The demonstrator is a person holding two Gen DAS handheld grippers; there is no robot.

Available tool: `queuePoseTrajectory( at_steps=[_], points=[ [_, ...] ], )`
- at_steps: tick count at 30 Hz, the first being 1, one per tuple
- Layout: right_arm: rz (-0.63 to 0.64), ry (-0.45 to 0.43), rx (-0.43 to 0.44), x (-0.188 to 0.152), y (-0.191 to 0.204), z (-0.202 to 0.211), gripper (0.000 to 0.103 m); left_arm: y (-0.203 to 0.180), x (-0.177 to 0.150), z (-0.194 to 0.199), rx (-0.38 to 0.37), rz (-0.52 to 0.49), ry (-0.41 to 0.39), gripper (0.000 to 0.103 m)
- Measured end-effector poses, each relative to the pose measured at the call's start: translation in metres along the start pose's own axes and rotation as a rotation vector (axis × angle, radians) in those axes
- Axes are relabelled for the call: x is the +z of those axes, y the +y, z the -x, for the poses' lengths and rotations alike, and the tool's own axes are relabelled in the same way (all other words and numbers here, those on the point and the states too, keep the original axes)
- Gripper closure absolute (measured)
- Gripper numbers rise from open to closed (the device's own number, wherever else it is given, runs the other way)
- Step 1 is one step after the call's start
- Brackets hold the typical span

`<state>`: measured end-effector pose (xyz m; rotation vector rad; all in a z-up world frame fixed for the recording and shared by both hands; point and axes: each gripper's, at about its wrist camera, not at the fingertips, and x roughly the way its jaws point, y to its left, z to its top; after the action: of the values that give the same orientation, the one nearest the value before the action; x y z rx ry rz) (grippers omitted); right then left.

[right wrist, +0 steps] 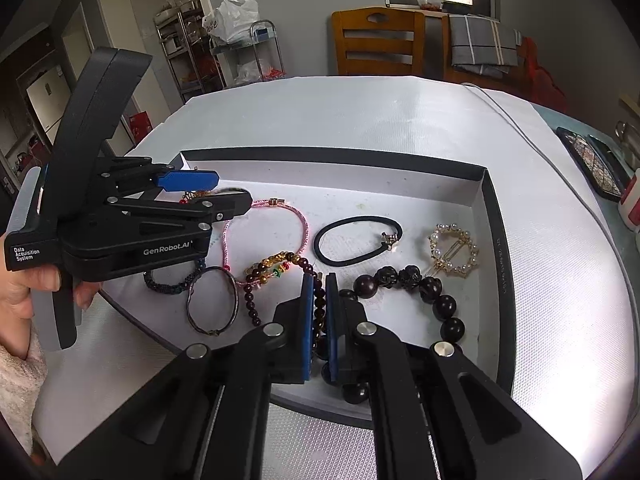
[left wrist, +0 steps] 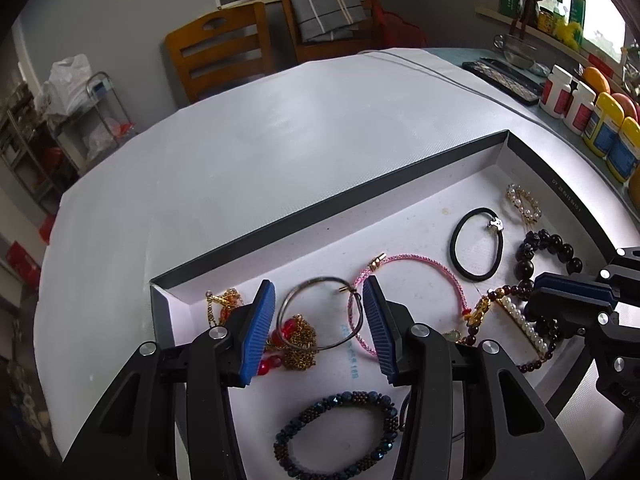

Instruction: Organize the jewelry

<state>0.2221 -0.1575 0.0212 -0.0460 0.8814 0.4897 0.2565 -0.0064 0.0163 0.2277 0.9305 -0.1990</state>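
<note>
Right gripper (right wrist: 319,312) clenched on garnet strand (right wrist: 319,304), inside tray (right wrist: 496,240). Left gripper (left wrist: 319,330) released, pads apart over wire bangle (left wrist: 320,314) (no contact visible). Pink cord (left wrist: 420,264) just beyond its right pad, blue bead bracelet (left wrist: 340,432) below it. Hair tie (right wrist: 356,240) ahead of right gripper.
</note>
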Motion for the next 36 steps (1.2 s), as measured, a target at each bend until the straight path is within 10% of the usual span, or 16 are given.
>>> queuePoseTrajectory(
  at_steps=[10, 24, 36],
  points=[
    [-0.039, -0.028, 0.005, 0.003, -0.008, 0.01, 0.073, 0.008, -0.005, 0.02, -0.008, 0.042, -0.064, 0.04],
    [-0.038, -0.101, -0.054, -0.02, 0.001, 0.07, 0.012, 0.01, -0.029, 0.108, -0.056, 0.078, -0.206, 0.014],
    [-0.001, -0.101, -0.138, -0.054, 0.004, 0.094, 0.006, -0.013, -0.091, 0.141, -0.073, 0.093, -0.227, 0.009]
  ],
)
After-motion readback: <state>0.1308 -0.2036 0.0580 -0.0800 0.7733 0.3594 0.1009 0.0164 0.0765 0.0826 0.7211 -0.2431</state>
